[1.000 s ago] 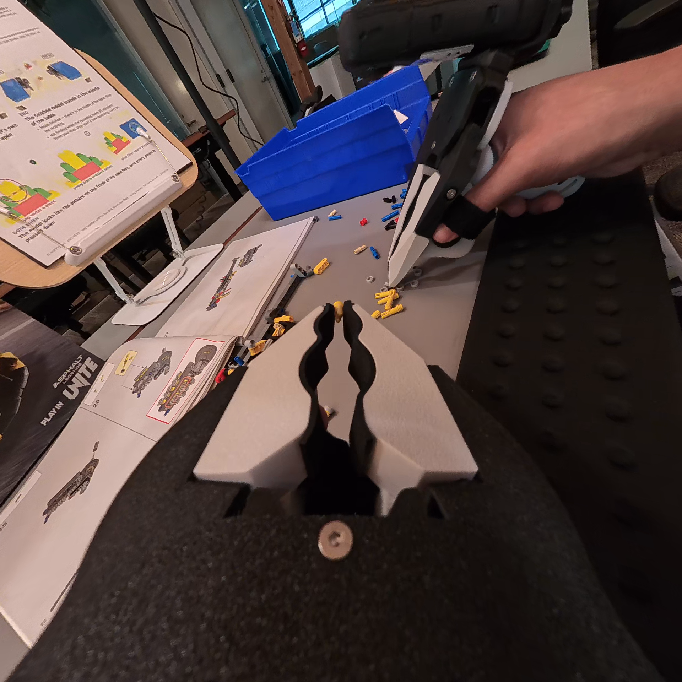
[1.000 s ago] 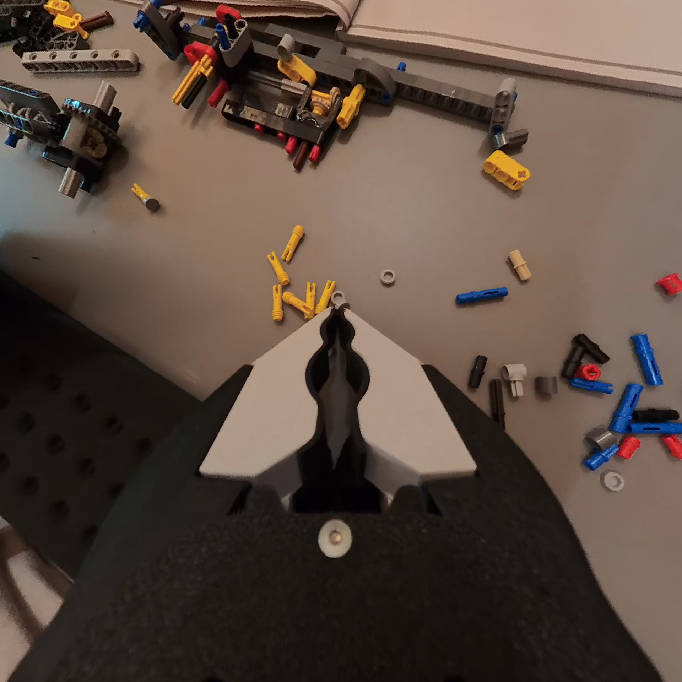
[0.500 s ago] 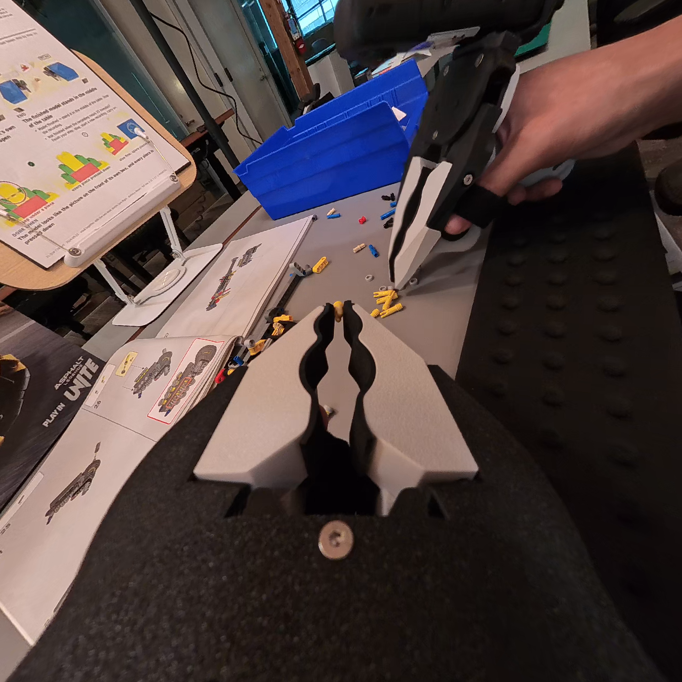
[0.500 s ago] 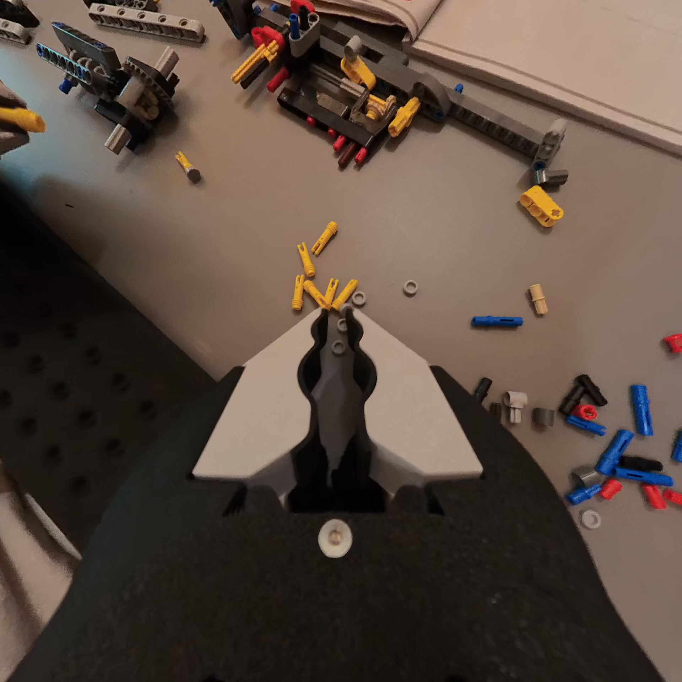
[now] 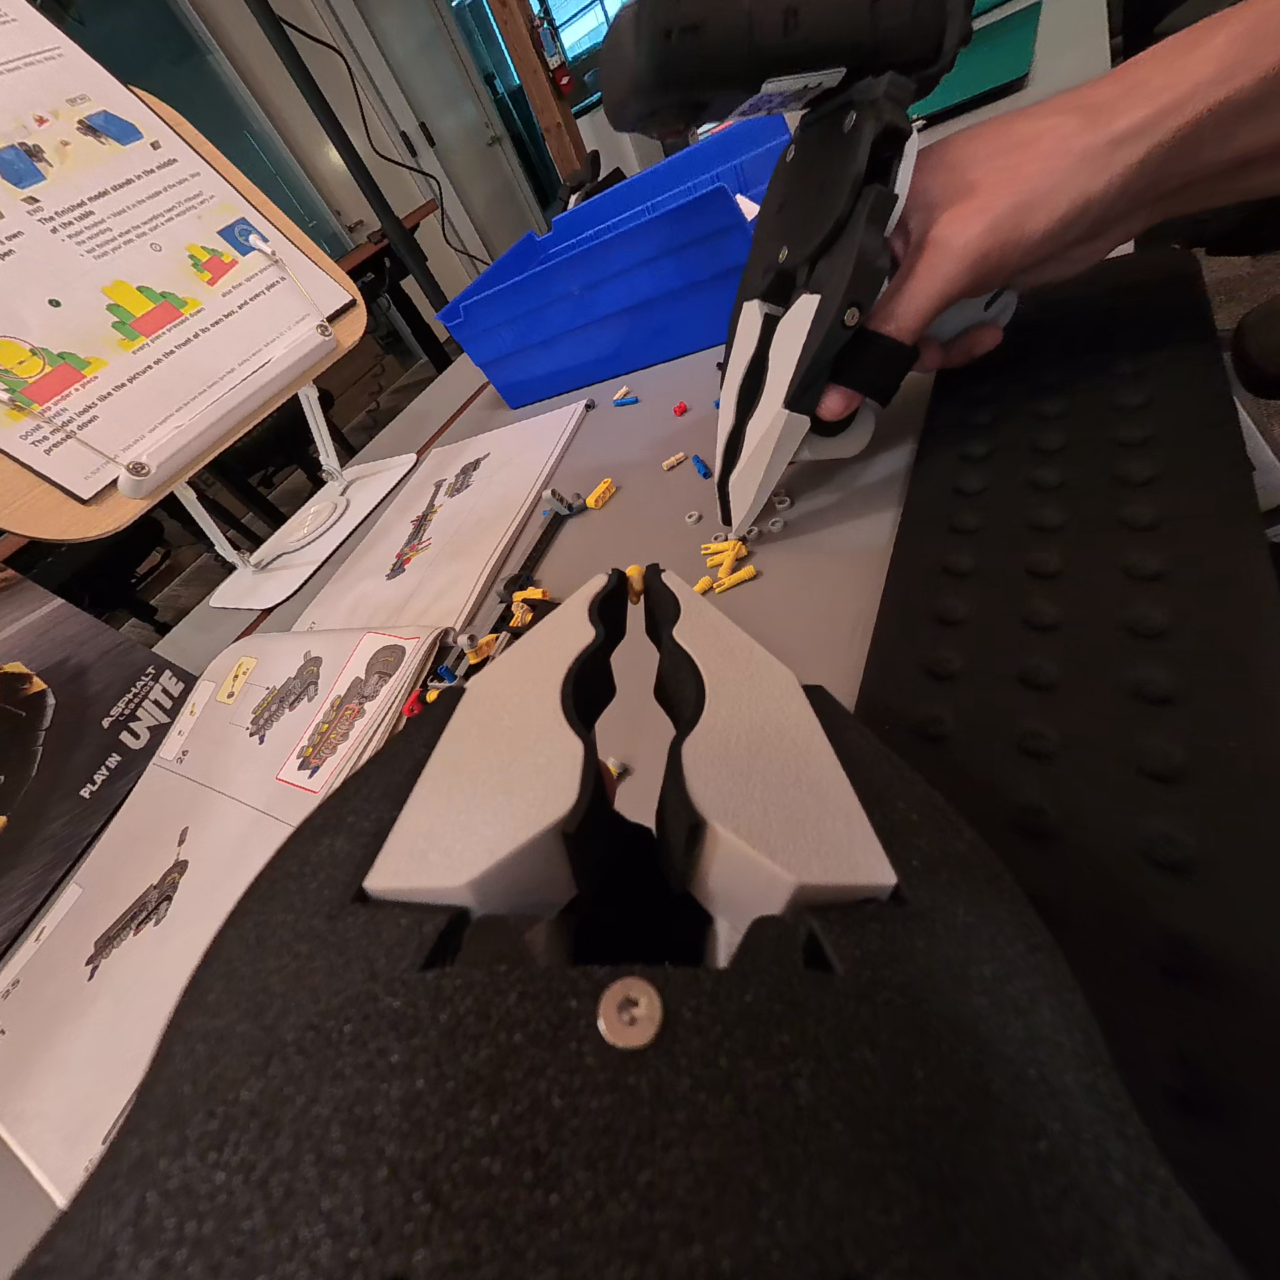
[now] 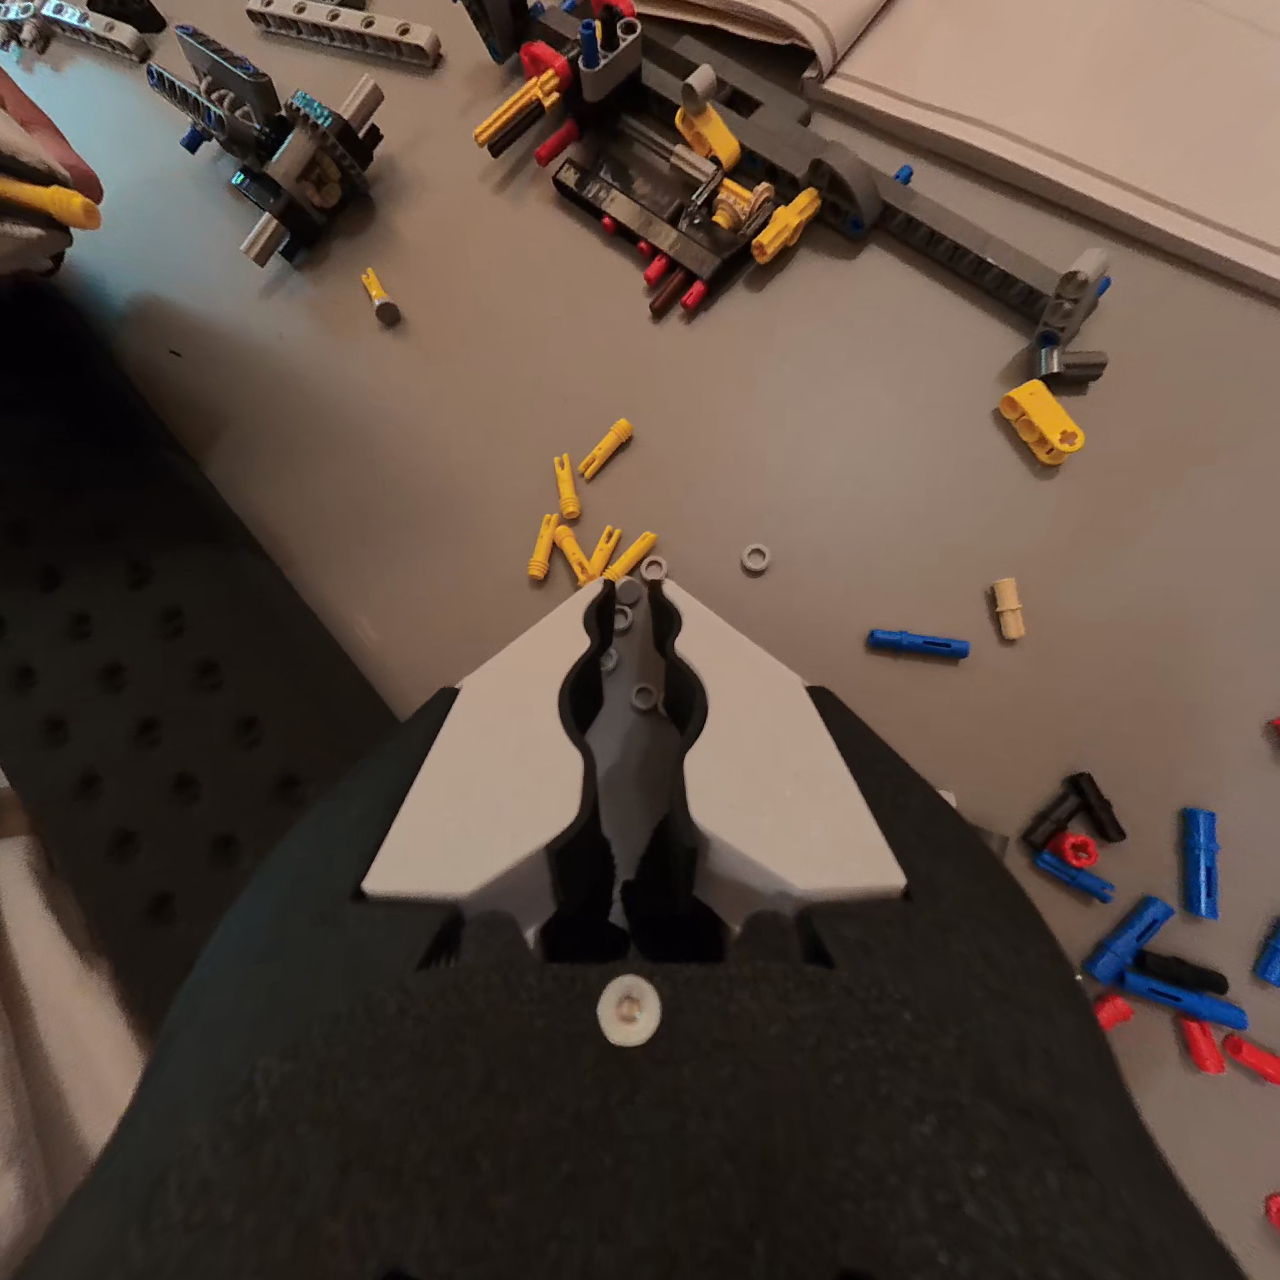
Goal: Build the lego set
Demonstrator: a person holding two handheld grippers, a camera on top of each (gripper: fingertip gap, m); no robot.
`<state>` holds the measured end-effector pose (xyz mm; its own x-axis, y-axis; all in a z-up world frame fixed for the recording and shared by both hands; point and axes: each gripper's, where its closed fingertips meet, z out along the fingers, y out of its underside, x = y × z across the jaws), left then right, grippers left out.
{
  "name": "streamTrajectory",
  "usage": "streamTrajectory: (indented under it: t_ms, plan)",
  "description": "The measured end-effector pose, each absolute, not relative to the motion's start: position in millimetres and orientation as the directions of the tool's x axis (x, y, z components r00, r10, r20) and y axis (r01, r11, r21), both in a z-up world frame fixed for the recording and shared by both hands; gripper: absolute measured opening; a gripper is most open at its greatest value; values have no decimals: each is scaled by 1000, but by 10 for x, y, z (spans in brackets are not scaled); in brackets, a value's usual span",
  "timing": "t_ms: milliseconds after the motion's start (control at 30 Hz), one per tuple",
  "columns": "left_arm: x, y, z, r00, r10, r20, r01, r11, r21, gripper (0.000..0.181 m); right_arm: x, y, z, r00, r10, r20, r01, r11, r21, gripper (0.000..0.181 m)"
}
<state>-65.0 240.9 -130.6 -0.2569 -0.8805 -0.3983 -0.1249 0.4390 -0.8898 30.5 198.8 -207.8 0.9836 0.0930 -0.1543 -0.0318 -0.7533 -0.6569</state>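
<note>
The left claw [image 5: 634,576] is clenched on a small yellow pin [image 5: 634,579], pinched at the very fingertips so that only its end shows between them; in the right wrist view the same pin [image 6: 52,206] juts from that claw at the left edge, its long axis roughly level and pointing toward the half-built grey lego assembly [image 6: 699,180] near the far edge of the worktop [image 6: 831,499]. The right claw [image 6: 629,589] is nearly closed, tips just apart, and a small grey ring [image 6: 629,591] sits right between them; whether it is truly gripped or only touched I cannot tell. In the left wrist view the right claw [image 5: 735,528] points steeply down with its tips at the worktop, among several grey rings, a hand [image 5: 970,228] around its handle. Just beside the tips lies a cluster of loose yellow pins [image 6: 589,547] fanned in different directions. A smaller geared sub-assembly [image 6: 291,152] sits toward the far left, blue, red and black pins [image 6: 1177,921] are scattered at the right edge, and an open instruction booklet [image 5: 443,526] lies along the far side, next to a blue bin [image 5: 609,291]
</note>
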Motion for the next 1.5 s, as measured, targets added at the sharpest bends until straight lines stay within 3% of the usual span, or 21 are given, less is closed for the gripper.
streamTrajectory:
  t_ms: [500,833,1200,1500]
  plan:
    - [-642,2418,-1326,-258,-881,-398,-134,440,-888,4,295,1987,-2105,977,123,-176,-21,-762,-647,9]
    - [-640,2412,-1336,-262,-878,-400,-136,444,-886,4,324,1963,-2106,966,230,-118,101,-756,-647,11]
    - [-636,2411,-1346,-262,-876,-405,-139,449,-883,4,256,1999,-2117,942,274,-192,82,-745,-662,6]
    - [-634,2411,-1348,-262,-875,-408,-139,452,-881,4,280,1996,-2105,963,264,-55,182,-788,-588,9]
